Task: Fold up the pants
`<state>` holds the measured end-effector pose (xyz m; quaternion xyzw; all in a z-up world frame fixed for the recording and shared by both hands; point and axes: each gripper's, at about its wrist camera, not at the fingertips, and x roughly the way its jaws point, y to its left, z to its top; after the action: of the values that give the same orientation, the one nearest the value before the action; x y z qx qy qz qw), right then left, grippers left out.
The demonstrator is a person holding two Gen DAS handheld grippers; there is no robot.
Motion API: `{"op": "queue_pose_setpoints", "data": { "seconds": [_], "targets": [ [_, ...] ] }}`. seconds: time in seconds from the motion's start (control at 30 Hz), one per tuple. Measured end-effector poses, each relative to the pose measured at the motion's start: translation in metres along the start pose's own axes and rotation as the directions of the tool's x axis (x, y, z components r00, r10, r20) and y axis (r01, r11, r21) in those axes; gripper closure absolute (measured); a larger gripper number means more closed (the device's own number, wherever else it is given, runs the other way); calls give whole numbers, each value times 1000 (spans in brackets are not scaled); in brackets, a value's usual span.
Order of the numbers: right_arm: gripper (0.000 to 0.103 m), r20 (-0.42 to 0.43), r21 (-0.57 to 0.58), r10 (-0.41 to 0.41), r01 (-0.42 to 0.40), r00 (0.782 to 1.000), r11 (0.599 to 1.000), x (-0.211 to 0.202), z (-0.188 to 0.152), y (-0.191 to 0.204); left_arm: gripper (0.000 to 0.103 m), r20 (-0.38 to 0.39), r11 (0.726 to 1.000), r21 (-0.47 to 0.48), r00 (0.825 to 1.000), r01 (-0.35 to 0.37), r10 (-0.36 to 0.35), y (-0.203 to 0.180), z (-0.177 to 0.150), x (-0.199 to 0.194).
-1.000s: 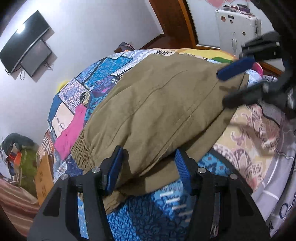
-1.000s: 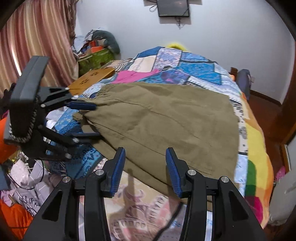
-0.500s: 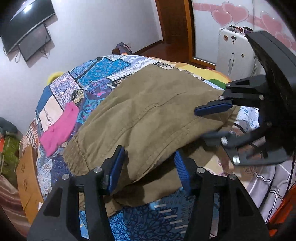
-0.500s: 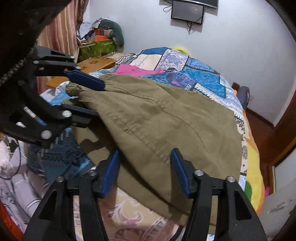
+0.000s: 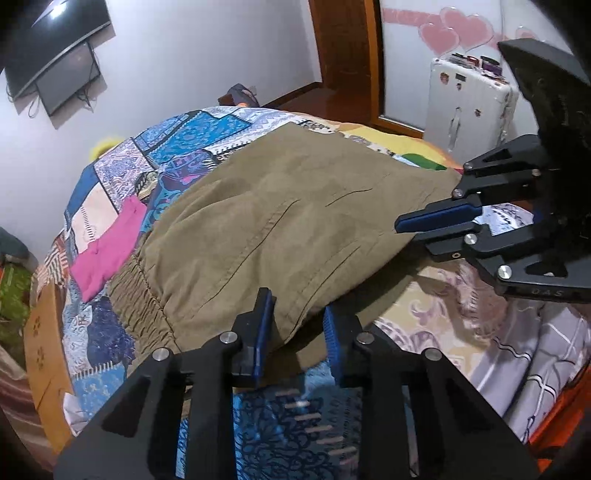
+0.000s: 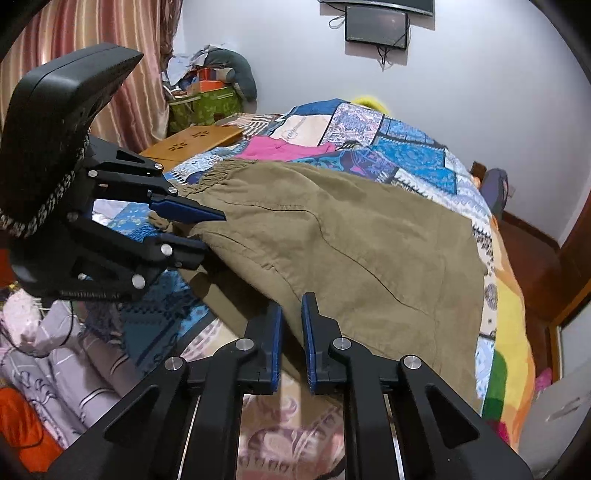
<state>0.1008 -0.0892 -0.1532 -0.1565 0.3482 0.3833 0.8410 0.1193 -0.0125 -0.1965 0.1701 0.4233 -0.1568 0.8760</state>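
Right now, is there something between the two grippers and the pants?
Nothing visible. The left gripper and the right gripper each already have the near edge of the olive pants between their fingers, on the patchwork bedspread.

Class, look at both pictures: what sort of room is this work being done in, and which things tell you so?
Most likely a home bedroom: olive-brown pants lie on a bed with a colourful patchwork quilt, a dark wall-mounted screen hangs opposite, and striped pinkish curtains hang alongside.
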Motion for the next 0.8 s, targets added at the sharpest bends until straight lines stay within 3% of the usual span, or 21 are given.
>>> {"op": "queue_pose_setpoints", "data": {
  "seconds": [0.33,0.5,0.67,0.8],
  "targets": [
    [87,-61,104,80,-74,995,992,5,-7,-9,76,-24,1000,-16,999,27,-27,-1,-11,-3],
    [60,-4,143,100,-98,995,985,-19,-1,-16,75,29,999,-22,998,48,-47,6,-11,-28],
    [60,35,183,86,-91,996,979,-14,11,-27,73,100,994,-90,993,69,-60,25,1,-43],
    [60,15,234,90,-91,996,968,8,14,-34,72,75,983,-183,997,32,-18,43,6,-29]
  ]
}}
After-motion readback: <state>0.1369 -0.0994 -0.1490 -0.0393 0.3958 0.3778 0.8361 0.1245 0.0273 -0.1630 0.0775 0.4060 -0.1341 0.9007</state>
